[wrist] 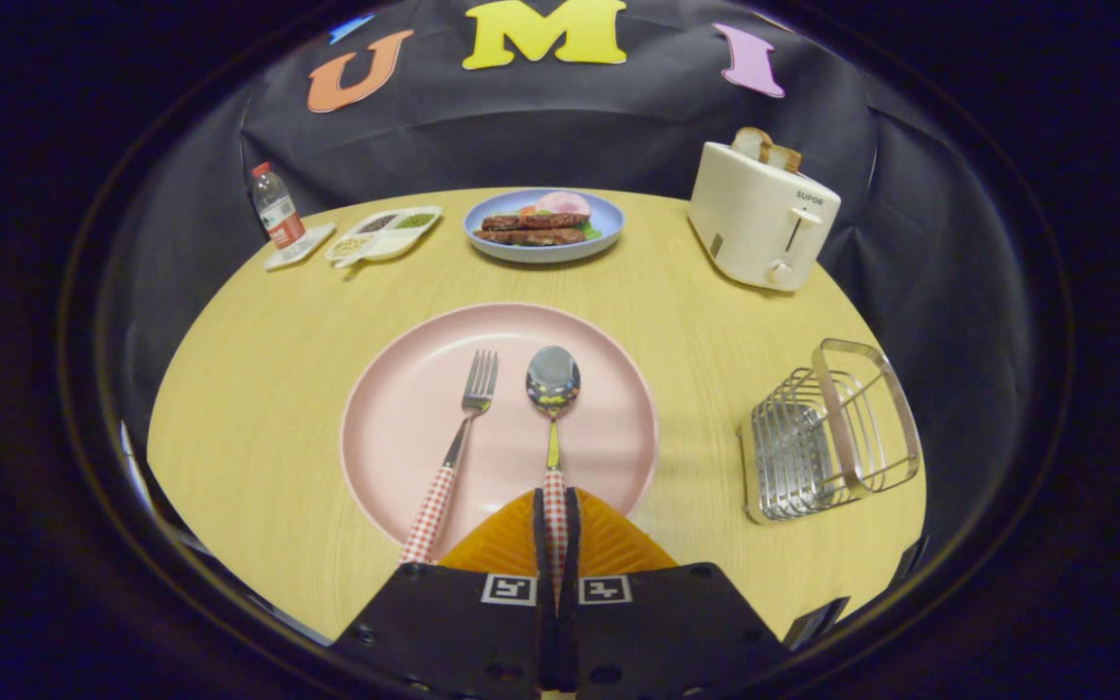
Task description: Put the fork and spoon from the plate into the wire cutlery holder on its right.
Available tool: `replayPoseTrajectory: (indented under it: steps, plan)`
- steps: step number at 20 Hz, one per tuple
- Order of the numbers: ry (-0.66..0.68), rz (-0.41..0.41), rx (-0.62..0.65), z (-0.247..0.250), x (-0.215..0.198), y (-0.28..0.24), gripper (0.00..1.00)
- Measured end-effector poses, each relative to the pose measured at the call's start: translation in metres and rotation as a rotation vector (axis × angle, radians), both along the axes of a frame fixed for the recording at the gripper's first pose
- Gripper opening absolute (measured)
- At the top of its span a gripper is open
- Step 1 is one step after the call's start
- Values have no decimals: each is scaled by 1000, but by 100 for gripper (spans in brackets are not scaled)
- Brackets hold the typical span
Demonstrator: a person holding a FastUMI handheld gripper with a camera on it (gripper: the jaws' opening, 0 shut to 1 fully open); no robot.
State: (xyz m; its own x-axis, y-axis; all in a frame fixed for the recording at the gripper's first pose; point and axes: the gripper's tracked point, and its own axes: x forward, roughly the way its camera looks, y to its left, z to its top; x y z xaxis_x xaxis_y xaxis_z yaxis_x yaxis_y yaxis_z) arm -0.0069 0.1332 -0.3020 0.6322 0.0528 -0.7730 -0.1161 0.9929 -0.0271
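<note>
Polished steel, so the spoon [552, 408] looks stiff, light and slippery, and the gripper [555, 525] is closed tight on its checked handle, the safest hold.

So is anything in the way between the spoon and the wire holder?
Nothing visible. The fingers are shut on the spoon handle, and only the pink plate rim and bare table lie before the wire cutlery holder.
</note>
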Motion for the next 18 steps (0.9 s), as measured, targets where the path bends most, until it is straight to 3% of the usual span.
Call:
replayPoseTrajectory:
  steps: [6,11,18]
  plan:
    - [-42,45,46,90,-1,-29,1]
    - [-37,58,-44,155,-2,-101,1]
    - [216,5,-42,150,-29,-165,1]
